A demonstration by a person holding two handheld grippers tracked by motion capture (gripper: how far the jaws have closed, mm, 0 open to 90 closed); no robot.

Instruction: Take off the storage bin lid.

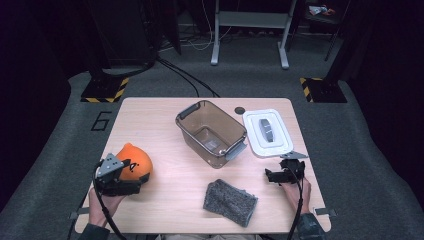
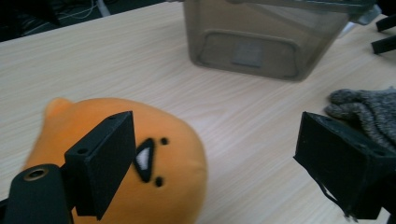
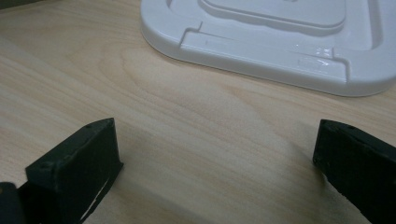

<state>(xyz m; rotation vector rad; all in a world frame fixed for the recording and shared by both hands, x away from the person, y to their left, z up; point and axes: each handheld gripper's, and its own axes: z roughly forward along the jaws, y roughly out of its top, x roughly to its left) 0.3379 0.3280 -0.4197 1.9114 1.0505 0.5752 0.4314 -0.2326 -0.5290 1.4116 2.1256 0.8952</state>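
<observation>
An orange plush toy (image 1: pixel 134 159) with a small drawn face lies on the table near its left edge. My left gripper (image 1: pixel 140 182) hovers just on the near side of it, jaws wide open. In the left gripper view the plush (image 2: pixel 177 158) sits behind the left jaw and reaches only partway into the gap (image 2: pixel 215 135); the right jaw is well clear of it. A clear brown tub (image 1: pixel 212 131) stands open at mid-table, with its white lid (image 1: pixel 267 132) lying flat to the right. My right gripper (image 1: pixel 282 172) rests open just short of the lid (image 3: pixel 261 42), with bare wood between its jaws (image 3: pixel 215 140).
A grey knitted cloth (image 1: pixel 230 202) lies near the front edge, between the two hands; it is at the right of the left gripper view (image 2: pixel 364 109). A small dark disc (image 1: pixel 240 110) sits behind the lid. The wooden table (image 1: pixel 165 112) ends close behind the tub.
</observation>
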